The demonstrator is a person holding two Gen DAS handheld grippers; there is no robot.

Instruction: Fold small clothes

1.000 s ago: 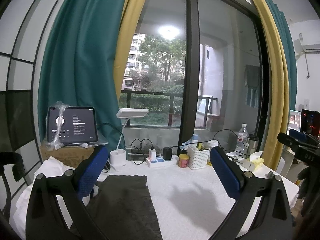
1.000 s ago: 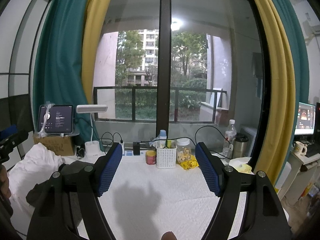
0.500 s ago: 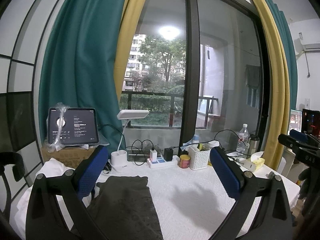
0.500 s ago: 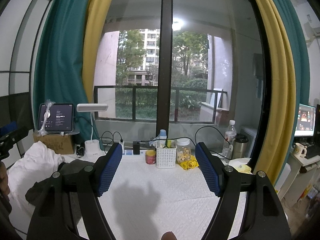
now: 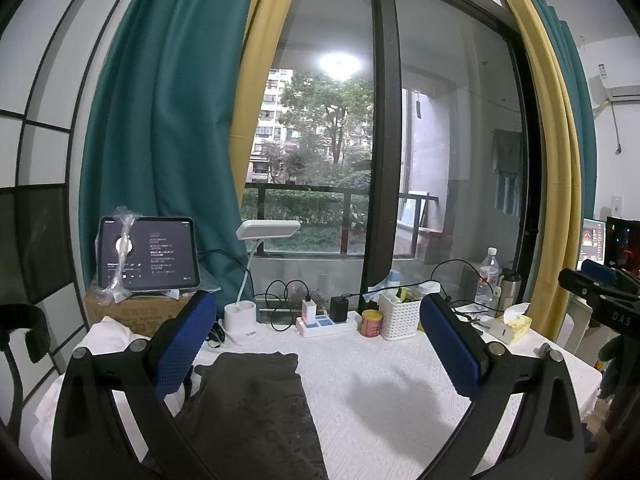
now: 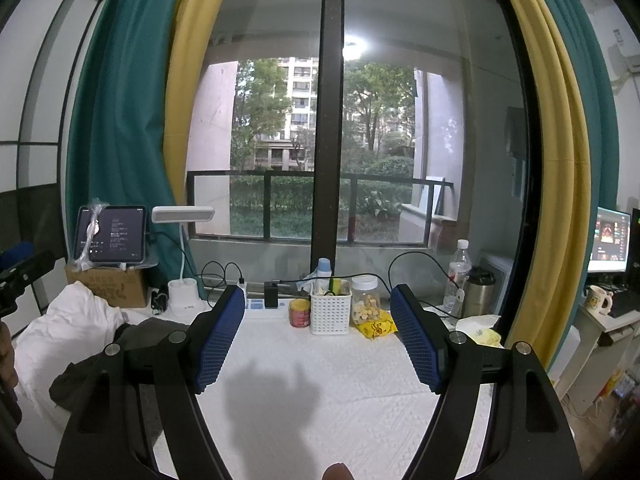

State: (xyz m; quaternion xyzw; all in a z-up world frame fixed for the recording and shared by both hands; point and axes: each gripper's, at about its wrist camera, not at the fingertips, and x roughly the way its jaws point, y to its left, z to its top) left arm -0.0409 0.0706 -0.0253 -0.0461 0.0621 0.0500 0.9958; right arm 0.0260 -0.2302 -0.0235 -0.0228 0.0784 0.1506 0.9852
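Observation:
A dark grey garment lies flat on the white table cover, at the lower left in the left wrist view. It shows bunched at the left in the right wrist view. My left gripper is open and empty, held above the table with the garment under its left finger. My right gripper is open and empty above bare table cover, to the right of the garment. A white cloth pile lies at the table's left end.
Along the window stand a white desk lamp, a power strip, a red can, a white basket, a snack jar, bottles and a tissue pack. A tablet sits on a cardboard box at the left.
Both grippers have stayed almost still, with only a slight drift of view. Nothing was taken hold of or let go.

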